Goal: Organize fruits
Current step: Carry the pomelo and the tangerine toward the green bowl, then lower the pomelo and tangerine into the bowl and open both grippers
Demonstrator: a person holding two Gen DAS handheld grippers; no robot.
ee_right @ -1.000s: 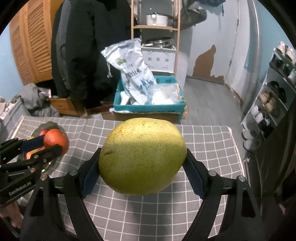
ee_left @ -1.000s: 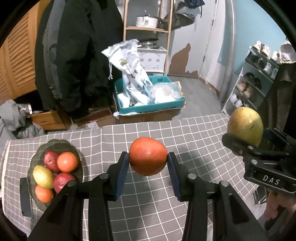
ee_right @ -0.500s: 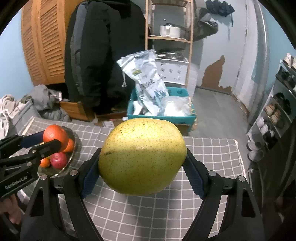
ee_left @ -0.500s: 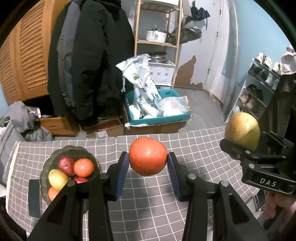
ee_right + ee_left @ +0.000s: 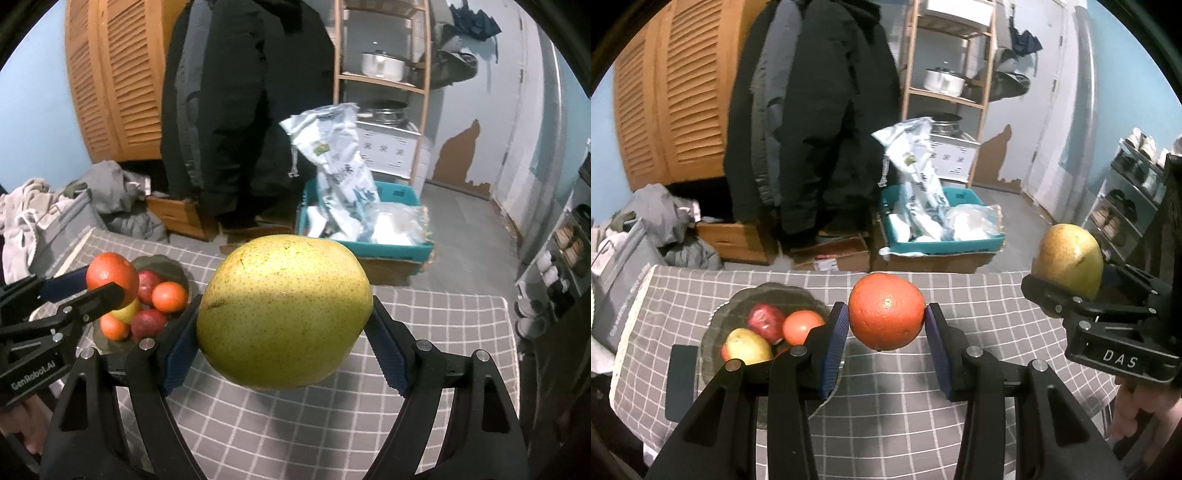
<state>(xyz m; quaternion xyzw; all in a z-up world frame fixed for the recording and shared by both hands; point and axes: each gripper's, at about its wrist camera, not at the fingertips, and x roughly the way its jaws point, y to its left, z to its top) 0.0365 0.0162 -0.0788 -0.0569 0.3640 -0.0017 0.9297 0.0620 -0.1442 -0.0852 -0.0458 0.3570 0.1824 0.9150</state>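
From the left wrist, the left gripper [image 5: 886, 325] has its jaws closed on an orange [image 5: 886, 316], the blue pads pressing its two sides and the fruit held clear above the bench [image 5: 979, 321], which wears a grey checked cloth. Low on the left, a glass plate [image 5: 768, 291] sits on the cloth and carries a red apple [image 5: 764, 320], a smaller orange fruit [image 5: 801, 326] and a yellow fruit [image 5: 748, 346]; the gripper's left arm hides part of the plate. At the right edge, the right gripper [image 5: 1067, 284] holds a pear [image 5: 1067, 260] aloft, well apart from the orange, with a hand [image 5: 1137, 417] below its body. Beyond the bench stand a teal crate [image 5: 942, 242] of bags, a dark coat [image 5: 820, 122] and a wooden shelf [image 5: 949, 92]. From the right wrist, the right gripper [image 5: 284, 332] has its jaws spread wide and clamped on the pear [image 5: 284, 310], which fills the gap between the pads and hangs above the cloth. To the left, the left gripper [image 5: 107, 282] holds the orange [image 5: 112, 275] just over the plate [image 5: 162, 264], where red and orange fruits lie touching one another. The crate [image 5: 399, 251] stands on the floor past the bench's far edge.
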